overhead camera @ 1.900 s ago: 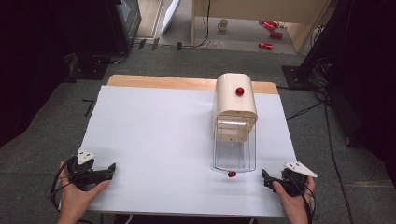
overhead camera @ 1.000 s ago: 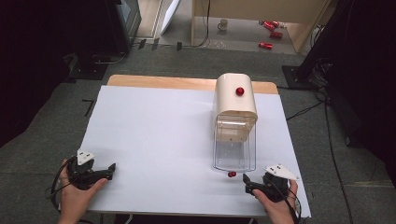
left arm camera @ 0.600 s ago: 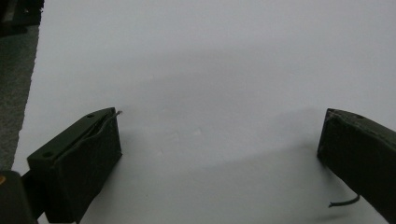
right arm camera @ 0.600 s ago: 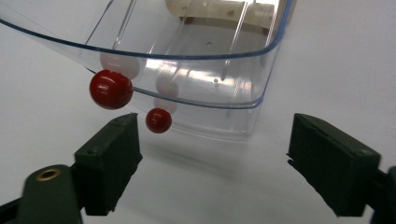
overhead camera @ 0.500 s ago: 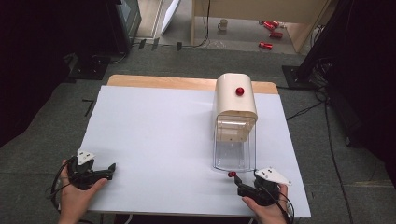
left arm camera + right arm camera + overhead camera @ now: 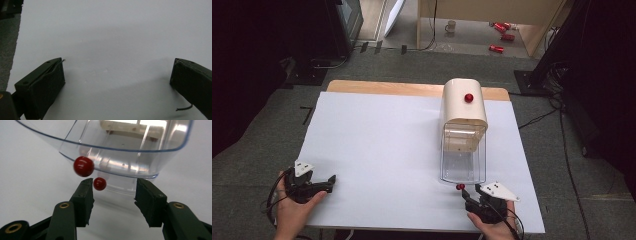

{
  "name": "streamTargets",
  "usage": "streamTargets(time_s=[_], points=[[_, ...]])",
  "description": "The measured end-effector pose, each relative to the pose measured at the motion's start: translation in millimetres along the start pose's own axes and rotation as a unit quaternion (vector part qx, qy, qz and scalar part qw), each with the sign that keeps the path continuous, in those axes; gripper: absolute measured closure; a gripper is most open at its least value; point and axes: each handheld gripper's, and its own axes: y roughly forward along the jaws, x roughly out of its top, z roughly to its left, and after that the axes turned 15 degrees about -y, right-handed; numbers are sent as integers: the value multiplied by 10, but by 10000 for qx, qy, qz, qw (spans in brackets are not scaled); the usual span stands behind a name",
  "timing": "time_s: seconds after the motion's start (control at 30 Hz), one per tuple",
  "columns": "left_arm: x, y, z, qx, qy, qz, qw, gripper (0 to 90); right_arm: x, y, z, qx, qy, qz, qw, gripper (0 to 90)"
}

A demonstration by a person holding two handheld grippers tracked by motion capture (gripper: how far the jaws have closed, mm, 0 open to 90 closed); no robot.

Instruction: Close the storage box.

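Lower right, knob: red knob (image 6: pixel 83 166) just above left jaw tip.
Right gripper (image 6: pixel 113 195): jaws apart, holding nothing.

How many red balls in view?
3: one red ball atop the cream rounded housing; a larger and a smaller at the clear plastic drawer front, by the right gripper; smaller possibly a reflection.
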Motion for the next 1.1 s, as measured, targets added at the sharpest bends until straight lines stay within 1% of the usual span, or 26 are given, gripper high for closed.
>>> streamTargets(time_s=[0.1, 0.13, 0.17, 0.23, 0.33, 0.47, 0.57, 0.77, 1.1], points=[[0, 0, 0, 1, 1, 1, 10000, 0, 19, -9, 38, 47, -22, -74, 10000, 536], [0, 0, 0, 1, 1, 1, 10000, 0, 19, -9, 38, 47, -22, -74, 10000, 536], [0, 0, 0, 1, -2, 0, 10000, 0, 38, -29, 67, 122, -51, -145, 9998, 561], [0, 0, 0, 1, -2, -1, 10000, 0, 58, -48, 94, 181, -79, -233, 9995, 584], [0, 0, 0, 0, -2, 1, 10000, 0, 75, -54, 128, 211, -98, -291, 9993, 637], [0, 0, 0, 0, -2, 3, 10000, 0, 88, -53, 142, 222, -42, -323, 9992, 709], [1, 1, 0, 1, -2, 2, 10000, 0, 98, -55, 141, 269, -13, -372, 9989, 741], [1, 1, 0, 0, -4, 1, 10000, 0, 124, -72, 133, 259, -28, -381, 9989, 750], [1, 1, 0, -2, -4, 1, 10000, 0, 266, -106, 107, 205, -2, -495, 9986, 752]])
